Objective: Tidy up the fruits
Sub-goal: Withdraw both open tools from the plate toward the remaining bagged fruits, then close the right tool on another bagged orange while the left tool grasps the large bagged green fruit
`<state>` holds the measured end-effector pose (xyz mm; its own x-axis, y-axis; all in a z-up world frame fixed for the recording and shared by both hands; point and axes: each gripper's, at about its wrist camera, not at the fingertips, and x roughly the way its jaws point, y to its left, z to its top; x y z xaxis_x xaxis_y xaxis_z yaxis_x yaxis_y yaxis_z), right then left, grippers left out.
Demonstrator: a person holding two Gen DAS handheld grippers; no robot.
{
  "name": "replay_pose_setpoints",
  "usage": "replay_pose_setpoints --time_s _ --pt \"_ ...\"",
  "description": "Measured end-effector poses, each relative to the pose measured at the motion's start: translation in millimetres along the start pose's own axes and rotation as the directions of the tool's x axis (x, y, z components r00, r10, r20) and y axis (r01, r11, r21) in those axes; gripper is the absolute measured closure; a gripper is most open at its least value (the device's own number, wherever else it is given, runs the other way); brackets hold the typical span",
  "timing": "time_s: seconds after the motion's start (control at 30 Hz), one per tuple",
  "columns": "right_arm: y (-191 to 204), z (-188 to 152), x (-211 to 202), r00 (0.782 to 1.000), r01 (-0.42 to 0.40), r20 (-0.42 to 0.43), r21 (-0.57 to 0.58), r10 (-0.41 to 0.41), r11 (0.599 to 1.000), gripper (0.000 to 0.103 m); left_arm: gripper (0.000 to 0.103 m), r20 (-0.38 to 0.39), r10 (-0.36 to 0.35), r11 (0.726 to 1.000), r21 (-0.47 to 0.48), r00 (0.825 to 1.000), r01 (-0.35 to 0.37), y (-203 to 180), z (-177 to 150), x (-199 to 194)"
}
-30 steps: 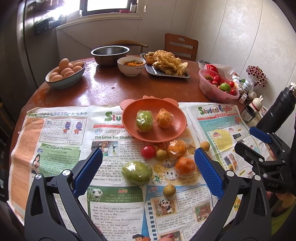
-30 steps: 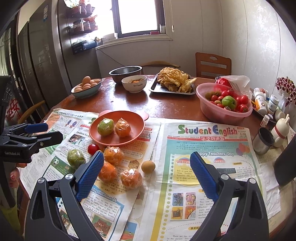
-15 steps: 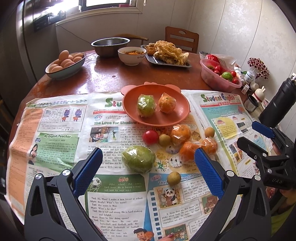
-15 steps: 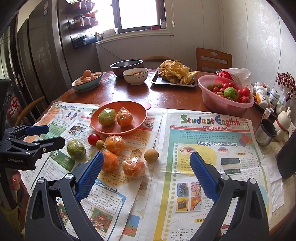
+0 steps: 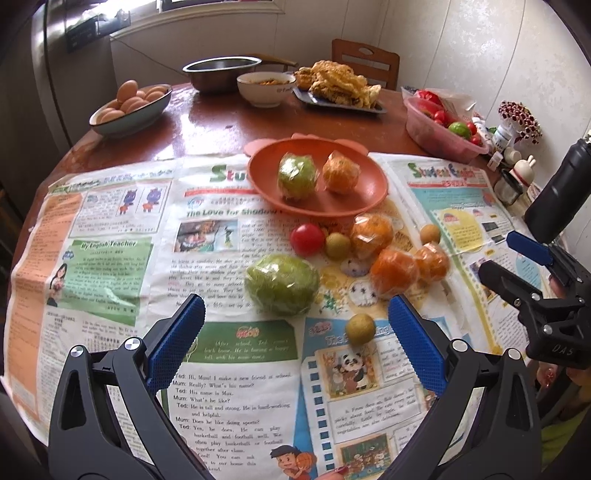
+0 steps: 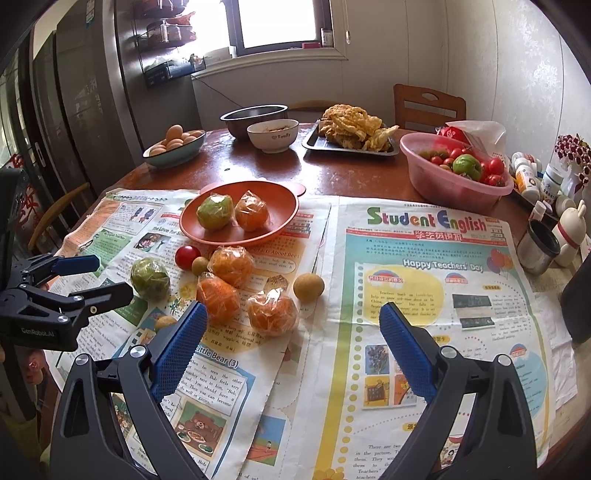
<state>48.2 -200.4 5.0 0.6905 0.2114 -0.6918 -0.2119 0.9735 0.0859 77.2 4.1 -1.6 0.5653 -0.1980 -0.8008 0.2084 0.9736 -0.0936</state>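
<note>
Nearest the left gripper (image 5: 296, 330), jaws apart & empty: wrapped green fruit (image 5: 281, 285) on newspaper (image 5: 110, 266). Right gripper (image 6: 293, 325) also spread, w/ wrapped oranges (image 6: 272, 312) just beyond. Farther: orange plate (image 5: 369, 192) w/ two wrapped fruits.

walls: we see pale textured panels (image 6: 517, 74)
window: we see bright daylight (image 6: 280, 22)
chair: we note wooden back (image 6: 428, 105) behind round brown table (image 6: 354, 173)
left: we see tall dark cabinet (image 6: 85, 92)
</note>
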Motion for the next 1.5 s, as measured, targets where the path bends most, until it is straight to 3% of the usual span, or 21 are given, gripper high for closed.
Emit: replay_pose_setpoints --time_s 0.8,0.87,1.03,1.13,1.5 --pt "-2 -17 48 0.994 0.011 -0.105 -0.003 -0.011 1.0 0.01 0.01 -0.052 0.007 1.0 -0.022 0.999 -0.008 19 -5 36" --pt "0 -16 50 0.995 0.007 -0.101 -0.007 -0.007 1.0 0.016 0.01 -0.052 -0.005 1.0 -0.023 0.999 0.004 20 -3 39" --pt "2 -14 58 0.993 -0.004 -0.118 -0.021 0.001 1.0 0.042 0.01 -0.052 -0.015 1.0 -0.025 0.999 0.014 21 2 44" --pt "4 -14 62 0.992 -0.024 -0.127 -0.026 0.02 0.999 0.05 0.01 -0.053 -0.023 0.999 -0.026 0.998 0.022 21 4 46" --pt "11 -8 70 0.991 -0.065 -0.118 -0.056 0.058 0.996 0.064 0.012 -0.066 -0.038 0.998 -0.042 0.997 0.036 24 4 54"
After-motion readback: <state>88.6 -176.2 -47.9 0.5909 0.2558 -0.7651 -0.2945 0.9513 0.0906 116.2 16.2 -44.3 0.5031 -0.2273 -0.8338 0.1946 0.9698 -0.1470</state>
